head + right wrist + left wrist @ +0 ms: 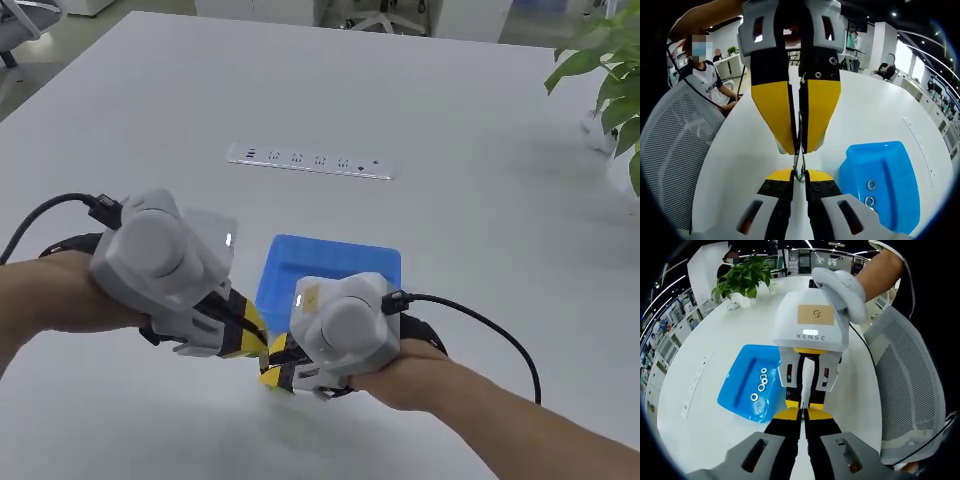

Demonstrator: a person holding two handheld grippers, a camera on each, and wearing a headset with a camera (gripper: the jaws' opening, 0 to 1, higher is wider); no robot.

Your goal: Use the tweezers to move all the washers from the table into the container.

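The left gripper [803, 416] and the right gripper [800, 176] were both closed, tip to tip, on the tweezers [799, 162] at centre. Washers [760, 385] lay inside the container [735, 395], centre left. Probably one should loosen only once the other gripped firmly.

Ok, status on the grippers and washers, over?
Left gripper and right gripper tip to tip, both shut on tweezers. Washers in blue container. Power strip beyond it, out of the way.
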